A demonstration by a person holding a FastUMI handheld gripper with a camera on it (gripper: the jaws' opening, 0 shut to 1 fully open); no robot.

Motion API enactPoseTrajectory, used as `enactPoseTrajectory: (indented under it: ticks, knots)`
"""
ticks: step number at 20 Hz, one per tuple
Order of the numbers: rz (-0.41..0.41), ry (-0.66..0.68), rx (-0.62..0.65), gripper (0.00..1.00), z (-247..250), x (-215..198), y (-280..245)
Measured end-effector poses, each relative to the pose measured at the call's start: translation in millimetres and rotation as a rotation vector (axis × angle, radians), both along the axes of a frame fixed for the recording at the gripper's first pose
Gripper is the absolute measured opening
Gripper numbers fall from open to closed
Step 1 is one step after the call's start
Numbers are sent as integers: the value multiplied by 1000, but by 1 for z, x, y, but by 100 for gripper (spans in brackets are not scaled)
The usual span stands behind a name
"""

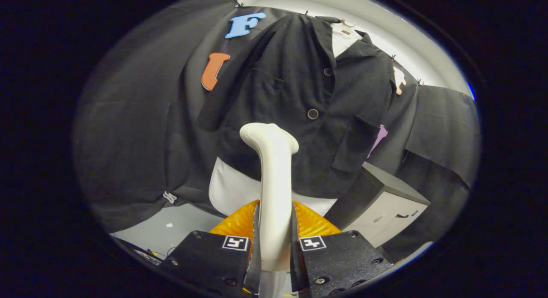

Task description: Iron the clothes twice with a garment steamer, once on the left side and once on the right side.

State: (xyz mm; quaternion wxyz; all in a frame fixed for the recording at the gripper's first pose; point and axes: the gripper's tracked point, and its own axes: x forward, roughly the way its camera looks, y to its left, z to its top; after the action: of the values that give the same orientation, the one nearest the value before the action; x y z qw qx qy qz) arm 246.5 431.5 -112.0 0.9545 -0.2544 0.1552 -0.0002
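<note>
Gripping the steamer (274,191) by its handle, the claw (274,246) is closed with both fingers pressing its sides. Its head sits low on the shirt (295,105), near the middle buttons. Keep the head flat to the cloth and stroke one side evenly.

The floor (171,229) is pale grey and smooth, seen beyond the fingers (338,259) of the hand-held gripper (274,246), which press on the handle of the garment steamer (274,195) between them. A small white scrap (169,224) lies on the floor, ahead of the fingers and near the hem of the black cloth wall (128,152). A low cabinet (381,204) with a dark top and light front stands against the wall. A white dress form (233,191) wearing the black shirt (299,109) rises ahead; its base is hidden.
</note>
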Motion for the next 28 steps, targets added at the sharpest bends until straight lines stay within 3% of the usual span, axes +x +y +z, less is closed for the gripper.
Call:
enactPoseTrajectory:
  ticks: [14,28]
  knots:
    - [-66,140,3,30,-47,-49,-102]
    - [-232,222,70,30,-15,-166,-278]
